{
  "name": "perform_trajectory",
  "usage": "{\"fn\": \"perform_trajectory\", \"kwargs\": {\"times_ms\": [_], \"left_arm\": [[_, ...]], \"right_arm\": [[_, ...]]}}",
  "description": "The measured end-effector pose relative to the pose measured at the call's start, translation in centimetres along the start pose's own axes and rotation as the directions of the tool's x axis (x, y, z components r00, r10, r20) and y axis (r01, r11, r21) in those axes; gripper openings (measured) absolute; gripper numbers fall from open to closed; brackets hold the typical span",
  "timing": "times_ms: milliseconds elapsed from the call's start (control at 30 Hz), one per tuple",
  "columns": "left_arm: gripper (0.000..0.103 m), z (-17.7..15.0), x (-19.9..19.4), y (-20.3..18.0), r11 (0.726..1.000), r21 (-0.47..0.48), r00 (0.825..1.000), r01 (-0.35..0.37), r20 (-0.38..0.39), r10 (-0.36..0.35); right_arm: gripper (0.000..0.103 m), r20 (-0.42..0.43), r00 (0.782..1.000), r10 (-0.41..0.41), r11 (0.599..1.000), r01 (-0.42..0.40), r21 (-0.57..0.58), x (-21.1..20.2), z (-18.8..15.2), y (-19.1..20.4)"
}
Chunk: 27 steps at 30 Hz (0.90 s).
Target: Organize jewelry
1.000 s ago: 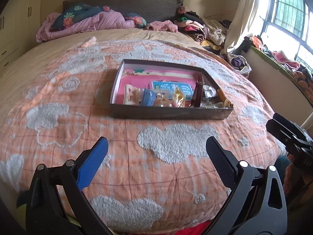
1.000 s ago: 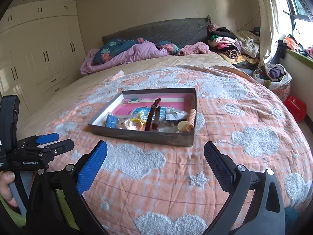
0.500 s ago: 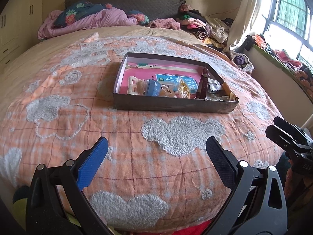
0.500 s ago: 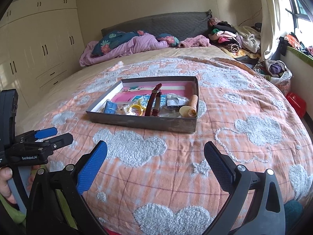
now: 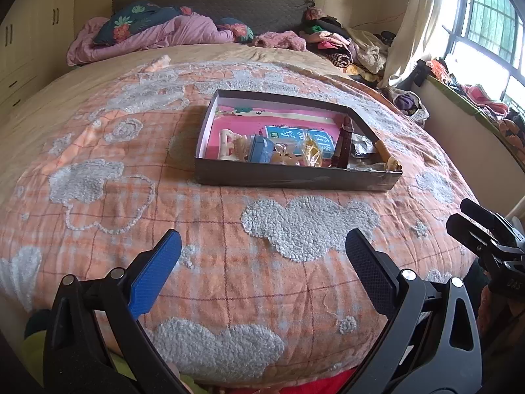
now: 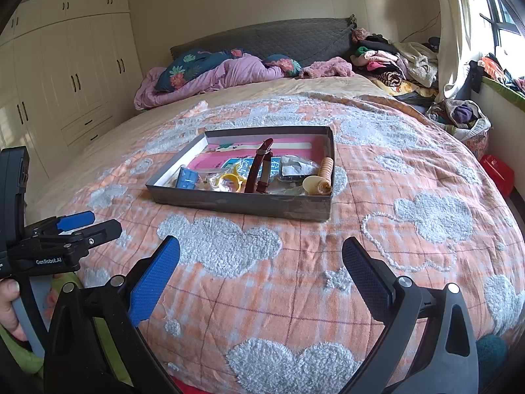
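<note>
A shallow grey box point(image 5: 295, 177) point(image 6: 242, 205) with a pink lining lies on the bed. It holds jumbled items: a brown watch strap point(image 5: 343, 142) point(image 6: 259, 167), a small blue box point(image 5: 261, 152) point(image 6: 187, 177), a yellow piece point(image 6: 229, 179), a cream hair clip point(image 5: 226, 142) and a beige ribbed bracelet point(image 6: 325, 170). My left gripper point(image 5: 262, 251) is open and empty, above the bed's near edge, short of the box. My right gripper point(image 6: 261, 257) is open and empty, also short of the box.
The bed has an orange quilt point(image 5: 131, 197) with grey cloud patches. Pillows and a pink duvet point(image 6: 223, 72) lie at the headboard. Piled clothes point(image 6: 393, 62) sit at the far right. White wardrobes point(image 6: 65, 75) stand left; a window point(image 5: 485, 32) is right.
Both grippers have moved a little closer to the box and lower over the quilt. Both stay open and empty. Nothing in the box has moved.
</note>
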<state>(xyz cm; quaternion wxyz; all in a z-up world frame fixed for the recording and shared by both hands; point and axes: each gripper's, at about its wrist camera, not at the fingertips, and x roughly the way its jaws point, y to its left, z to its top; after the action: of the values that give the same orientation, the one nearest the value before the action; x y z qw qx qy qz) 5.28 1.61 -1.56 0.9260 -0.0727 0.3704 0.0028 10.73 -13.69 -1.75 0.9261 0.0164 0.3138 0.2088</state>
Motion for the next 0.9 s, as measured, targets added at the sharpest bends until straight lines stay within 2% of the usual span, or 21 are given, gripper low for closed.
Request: {"fn": "perform_trajectory", "kwargs": {"times_ms": [900], "left_arm": [[0.094, 0.24, -0.45, 0.15, 1.0, 0.0, 1.0, -0.018, -0.002, 0.018]], "right_arm": [[0.099, 0.003, 1.0, 0.008, 1.0, -0.008, 0.004, -0.06, 0.14, 0.06]]}}
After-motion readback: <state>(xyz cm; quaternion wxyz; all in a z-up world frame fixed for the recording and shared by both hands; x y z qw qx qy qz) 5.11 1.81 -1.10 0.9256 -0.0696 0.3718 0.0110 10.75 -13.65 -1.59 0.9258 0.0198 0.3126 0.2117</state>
